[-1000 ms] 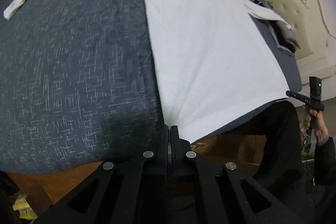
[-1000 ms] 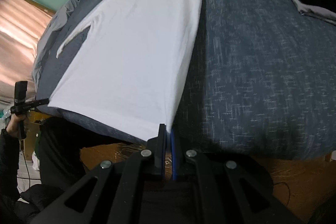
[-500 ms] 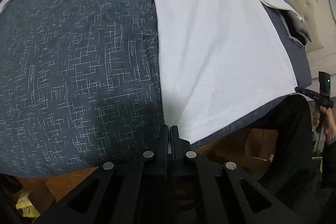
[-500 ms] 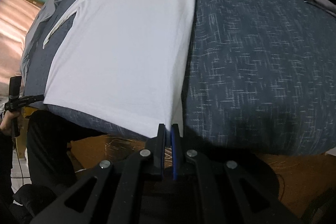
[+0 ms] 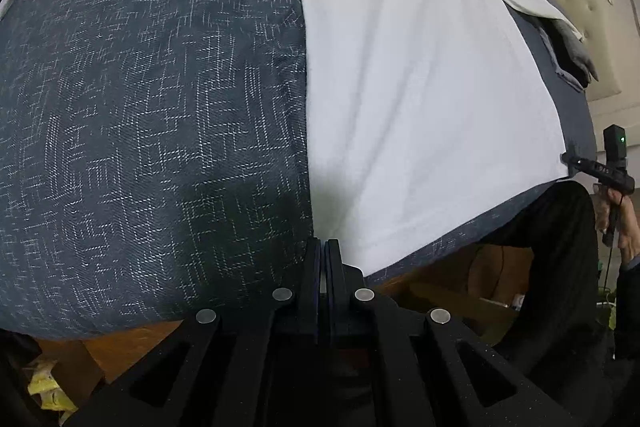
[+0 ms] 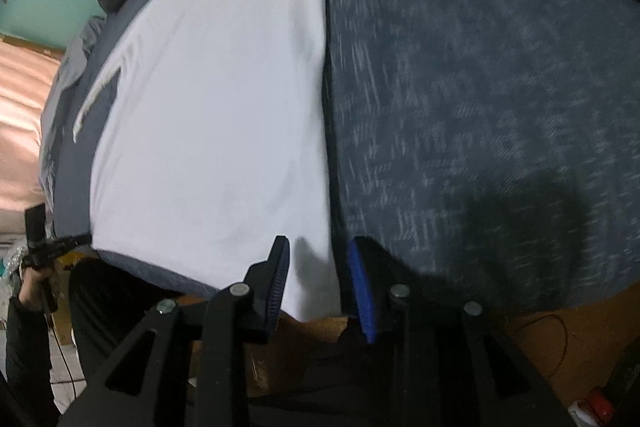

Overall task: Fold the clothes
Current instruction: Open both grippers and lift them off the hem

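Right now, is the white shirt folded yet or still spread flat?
Spread flat. The white shirt lies open on the blue bedcover, its body smooth, one sleeve out to the side, and no fold shows.

Your right-wrist view: bedspread [image 6: 480,107] motion-blurred. White shirt [image 5: 420,87] collar end cut off by top edge. Left tongs [image 5: 322,247] hide pinched hem corner.

The right tool [image 6: 318,247] has just opened, releasing the white shirt [image 6: 208,131] corner onto the bed.
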### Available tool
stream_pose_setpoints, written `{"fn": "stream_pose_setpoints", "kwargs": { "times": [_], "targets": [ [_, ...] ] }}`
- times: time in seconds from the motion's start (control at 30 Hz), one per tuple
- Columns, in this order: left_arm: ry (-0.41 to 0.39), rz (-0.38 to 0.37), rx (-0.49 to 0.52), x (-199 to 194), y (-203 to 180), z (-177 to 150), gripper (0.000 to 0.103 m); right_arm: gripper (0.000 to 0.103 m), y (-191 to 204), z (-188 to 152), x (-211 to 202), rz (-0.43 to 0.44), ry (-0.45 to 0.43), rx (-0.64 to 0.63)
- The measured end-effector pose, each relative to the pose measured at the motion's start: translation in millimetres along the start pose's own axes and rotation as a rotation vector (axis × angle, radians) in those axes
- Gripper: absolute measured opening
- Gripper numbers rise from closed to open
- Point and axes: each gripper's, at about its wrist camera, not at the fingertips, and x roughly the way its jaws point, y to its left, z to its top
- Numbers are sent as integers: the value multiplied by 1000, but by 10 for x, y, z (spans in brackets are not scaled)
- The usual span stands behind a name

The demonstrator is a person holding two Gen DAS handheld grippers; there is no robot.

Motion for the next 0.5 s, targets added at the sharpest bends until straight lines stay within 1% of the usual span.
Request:
{"fn": "stream_pose_setpoints", "kwargs": {
  "times": [0.03, 0.07, 0.1, 0.27, 0.5],
  "targets": [
    [0, -1, 0, -3, 6, 0, 2, 22, 0, -21, 20, -1, 3, -4],
    [0, -1, 3, -11, 10, 2, 2, 8, 2, -40, 35, -2, 4, -8],
    [1, -1, 6, -20, 12, 4, 2, 4, 11, -47, 19, -2, 0, -19],
    [10, -8, 17, -56, 15, 1, 2, 3, 42, -59, -134, -27, -28, -56],
    [23, -5, 0, 1, 105, 12, 2, 3, 31, -46, -155, -61, -14, -50]
  ]
}}
